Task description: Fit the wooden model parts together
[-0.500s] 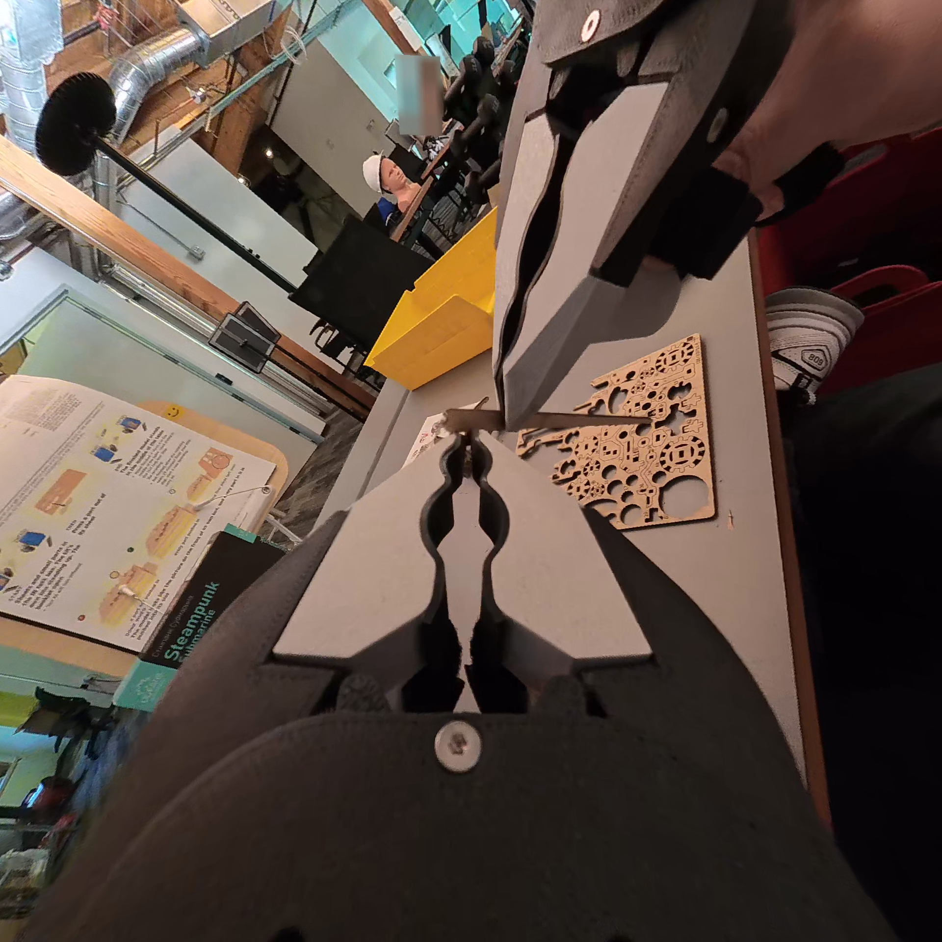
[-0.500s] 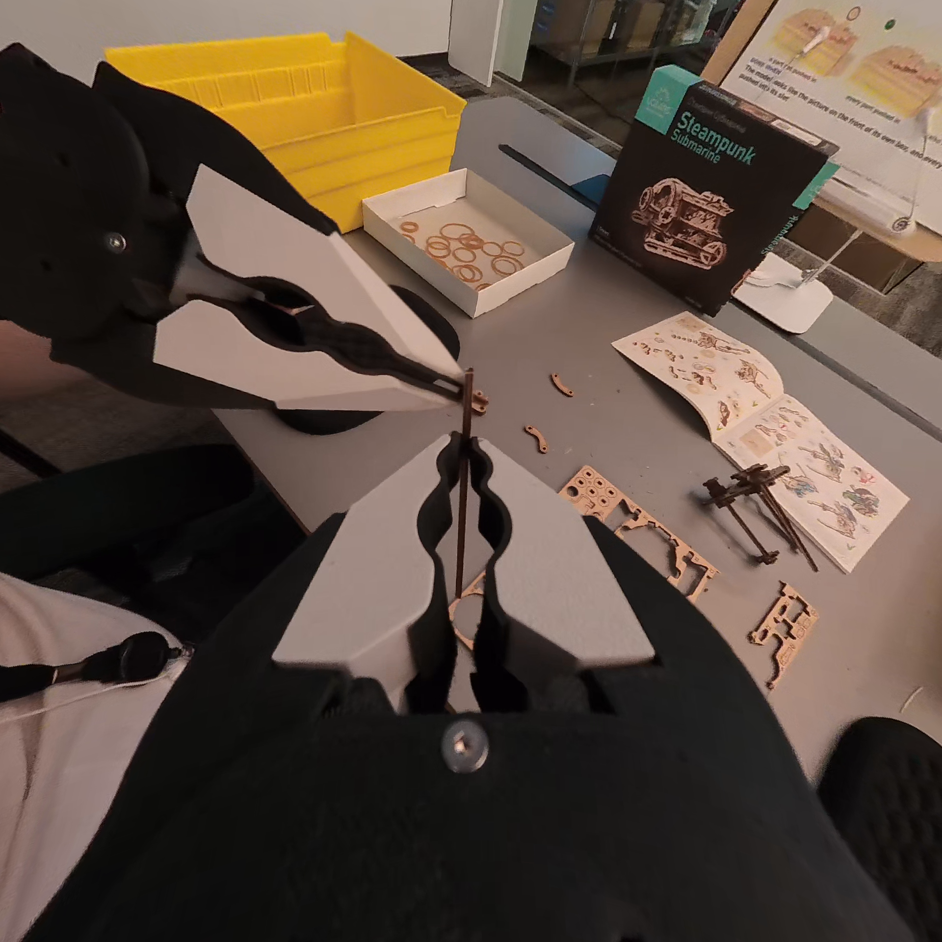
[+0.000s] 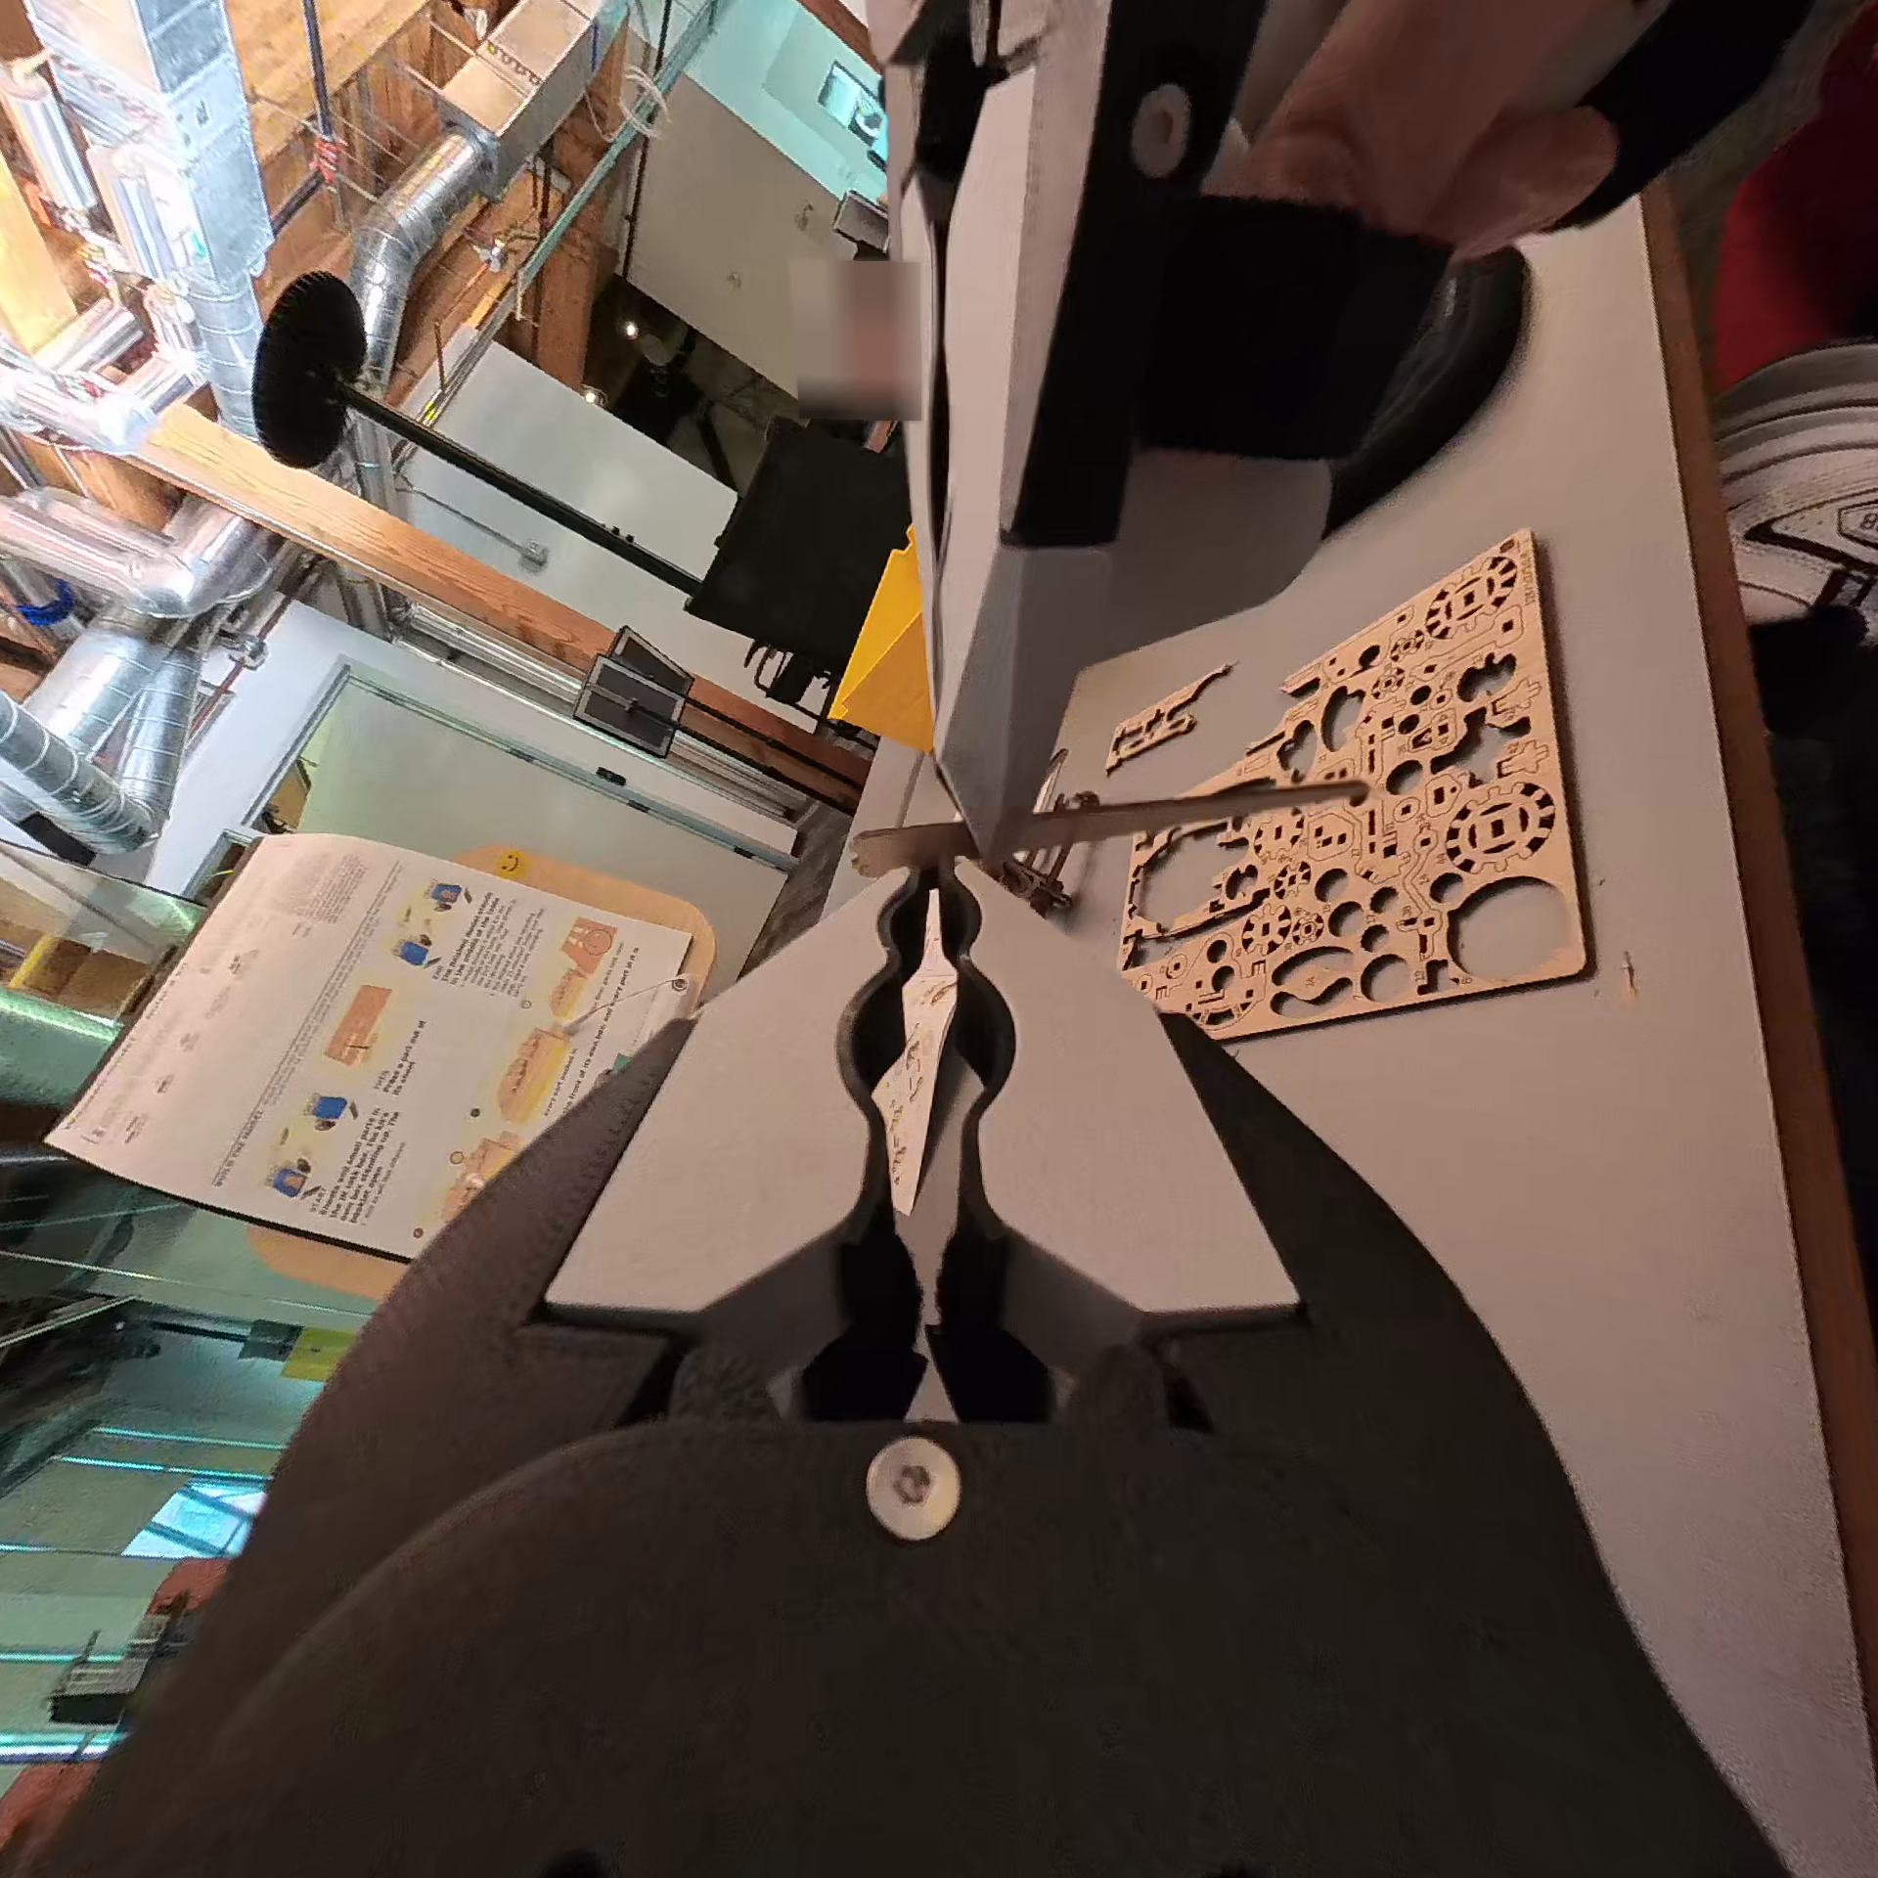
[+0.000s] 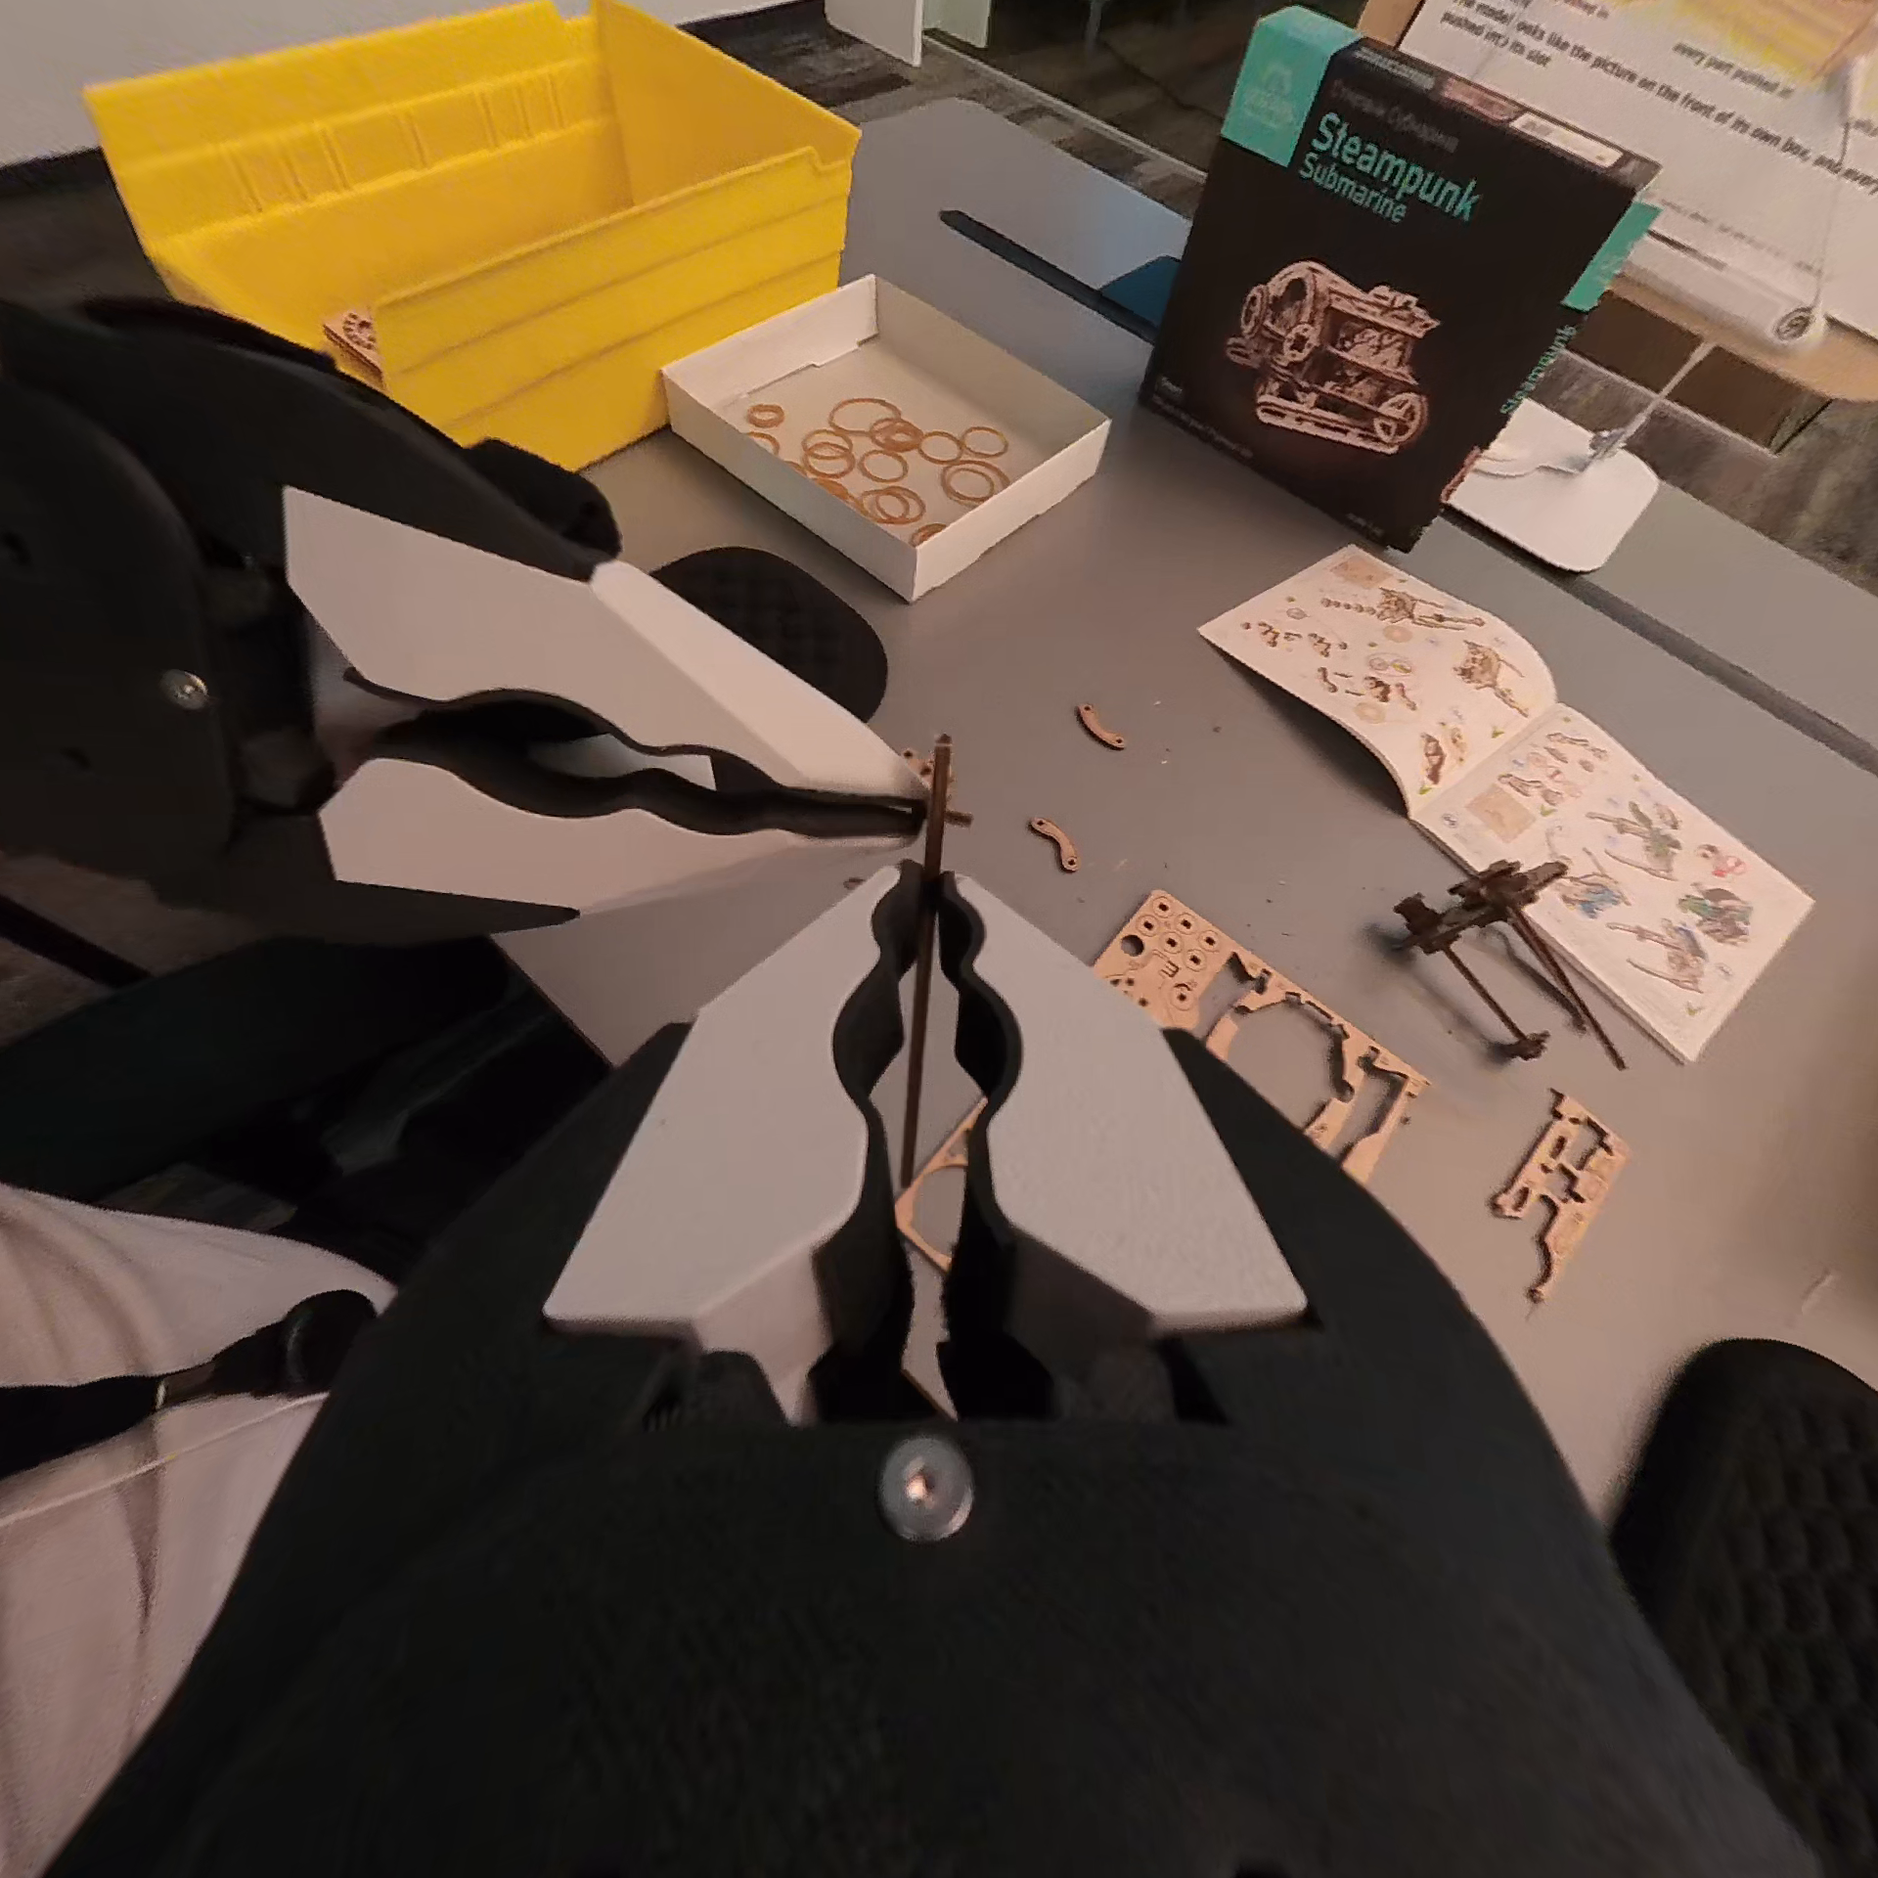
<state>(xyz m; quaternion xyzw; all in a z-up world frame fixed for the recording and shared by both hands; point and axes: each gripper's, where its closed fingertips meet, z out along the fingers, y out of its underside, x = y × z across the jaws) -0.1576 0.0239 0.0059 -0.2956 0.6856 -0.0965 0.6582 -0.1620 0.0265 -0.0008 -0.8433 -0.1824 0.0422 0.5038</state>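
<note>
My right gripper (image 4: 920, 879) is shut on a thin dark wooden stick (image 4: 920, 1016) and holds it upright above the grey table (image 4: 1169, 833). My left gripper (image 4: 910, 808) comes in from the left. It is shut on a small wooden part (image 4: 955, 816) that crosses the stick just above my right fingertips. In the left wrist view my left gripper (image 3: 940, 879) meets the right gripper (image 3: 991, 838) tip to tip. The stick (image 3: 1169, 813) runs sideways between them.
A yellow bin (image 4: 508, 203), a white box of rings (image 4: 1016, 488) and a black kit box (image 4: 1372, 305) stand at the back. An open booklet (image 4: 1524, 793), a dark part-built assembly (image 4: 1474, 915), cut-out wood sheets (image 4: 1270, 1016) (image 3: 1423, 813) and loose curved pieces (image 4: 1052, 843) lie on the table.
Both grippers stay shut and tip to tip. The small part in my left gripper now sits slightly lower on the stick, closer to my right fingertips.
</note>
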